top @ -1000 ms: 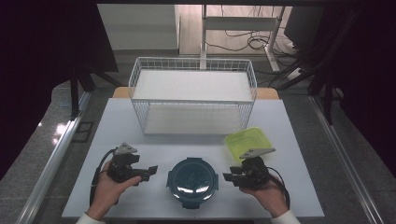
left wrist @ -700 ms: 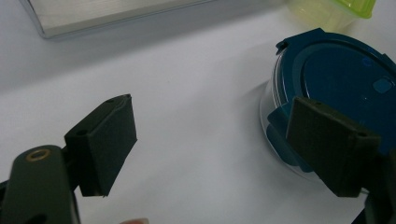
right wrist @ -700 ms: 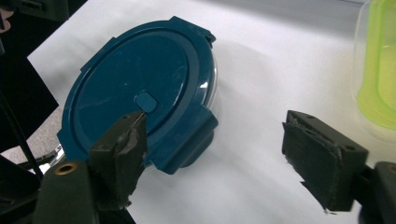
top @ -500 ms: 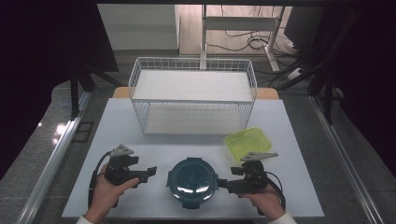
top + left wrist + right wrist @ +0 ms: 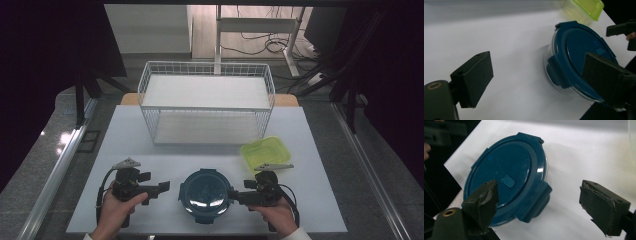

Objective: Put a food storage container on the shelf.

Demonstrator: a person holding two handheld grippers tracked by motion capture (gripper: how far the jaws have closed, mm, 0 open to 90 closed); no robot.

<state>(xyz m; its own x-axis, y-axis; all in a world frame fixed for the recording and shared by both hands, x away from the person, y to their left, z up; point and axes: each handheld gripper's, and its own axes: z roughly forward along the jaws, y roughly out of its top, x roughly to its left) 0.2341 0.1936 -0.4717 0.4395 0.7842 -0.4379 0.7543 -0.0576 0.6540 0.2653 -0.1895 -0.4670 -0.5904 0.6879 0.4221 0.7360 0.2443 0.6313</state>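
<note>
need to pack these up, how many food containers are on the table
2. A round container with a blue lid sits at the near edge, between the two hands. A green container lies behind it to the right, by the wire basket's corner. None show inside the basket.

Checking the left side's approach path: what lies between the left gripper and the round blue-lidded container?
Nothing: in the high view, bare white table separates the open left gripper from the round blue-lidded container.

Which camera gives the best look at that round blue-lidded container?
The right gripper view: the blue-lidded container shows its whole lid and side latches. The left gripper view has a jaw covering part; the high view shows it small, from above.
</note>
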